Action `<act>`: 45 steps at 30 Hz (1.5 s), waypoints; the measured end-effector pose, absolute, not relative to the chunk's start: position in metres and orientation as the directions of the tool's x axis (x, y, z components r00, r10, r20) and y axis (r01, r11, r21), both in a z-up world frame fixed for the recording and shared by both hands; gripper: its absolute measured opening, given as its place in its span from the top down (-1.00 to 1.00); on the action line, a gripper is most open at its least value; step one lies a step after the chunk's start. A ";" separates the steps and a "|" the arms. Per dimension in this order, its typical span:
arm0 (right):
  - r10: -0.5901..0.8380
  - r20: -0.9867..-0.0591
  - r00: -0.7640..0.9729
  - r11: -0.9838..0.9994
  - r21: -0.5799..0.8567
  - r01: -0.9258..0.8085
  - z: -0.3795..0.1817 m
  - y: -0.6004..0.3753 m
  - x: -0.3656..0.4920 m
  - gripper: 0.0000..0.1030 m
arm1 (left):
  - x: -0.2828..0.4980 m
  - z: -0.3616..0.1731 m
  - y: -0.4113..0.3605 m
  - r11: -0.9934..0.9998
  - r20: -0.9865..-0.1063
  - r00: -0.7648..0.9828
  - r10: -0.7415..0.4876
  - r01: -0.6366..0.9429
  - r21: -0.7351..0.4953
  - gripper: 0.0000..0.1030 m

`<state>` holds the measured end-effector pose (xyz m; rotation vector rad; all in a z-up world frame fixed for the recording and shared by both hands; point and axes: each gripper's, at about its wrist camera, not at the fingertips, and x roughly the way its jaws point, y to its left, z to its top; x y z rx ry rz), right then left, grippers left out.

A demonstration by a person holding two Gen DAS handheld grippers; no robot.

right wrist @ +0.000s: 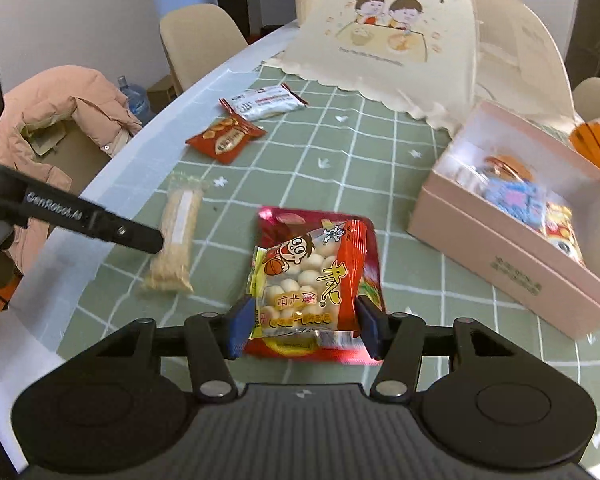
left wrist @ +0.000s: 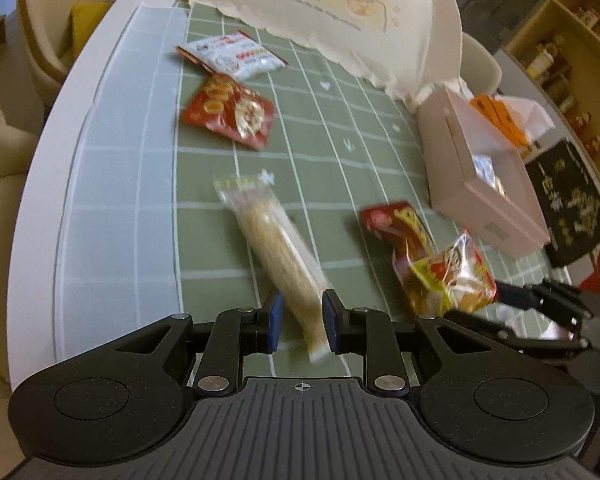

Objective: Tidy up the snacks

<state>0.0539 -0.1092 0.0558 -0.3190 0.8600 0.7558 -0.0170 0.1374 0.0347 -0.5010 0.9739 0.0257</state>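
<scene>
My left gripper [left wrist: 302, 322] has its blue pads clamped on the near end of a long clear wrapper of pale crispy sticks [left wrist: 276, 248]; the packet runs away from me over the green checked tablecloth [left wrist: 340, 128], and the right wrist view shows one black finger pressed against its side; my right gripper [right wrist: 302, 326] has its jaws closed around a clear yellow-and-red bag of small round white biscuits with a cartoon boy on it [right wrist: 304, 284], the pads squeezing its lower edges; directly beneath that bag sits a shiny red foil packet [right wrist: 364, 248], and I cannot tell whether it is gripped too or only lying underneath; no earlier view here, so I speak only of the grip as it stands; off to the right the open pale pink cardboard box [right wrist: 500, 256] rests on the cloth, already holding several colourful wrapped snacks, near the biscuit bag but not touching it; farther up the cloth lie a red-orange foil pouch with round crackers printed on it [right wrist: 226, 138] and, just behind it, a white-and-silver sachet with red print [right wrist: 264, 102], the two close together; beyond them stands a cream fabric food cover with a cartoon of two children [right wrist: 388, 36]; at the left edge a pink padded jacket [right wrist: 60, 120] is draped over a chair beside the white table [left wrist: 100, 80].
</scene>
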 end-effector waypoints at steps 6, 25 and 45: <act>0.453 -0.791 0.411 0.698 0.028 -0.716 0.047 -0.129 0.041 -0.06 | -0.033 0.030 0.124 0.879 -0.803 0.556 -0.213 -0.250 -0.406 0.51; 0.454 -0.811 0.368 0.693 0.061 -0.719 0.036 -0.140 0.016 -0.28 | -0.045 0.041 0.137 0.827 -0.772 0.620 -0.138 -0.357 -0.435 0.50; 0.430 -0.804 0.411 0.790 0.115 -0.603 0.051 -0.197 0.005 -0.31 | 0.017 0.060 0.060 0.914 -0.750 0.559 -0.354 0.038 -0.403 0.50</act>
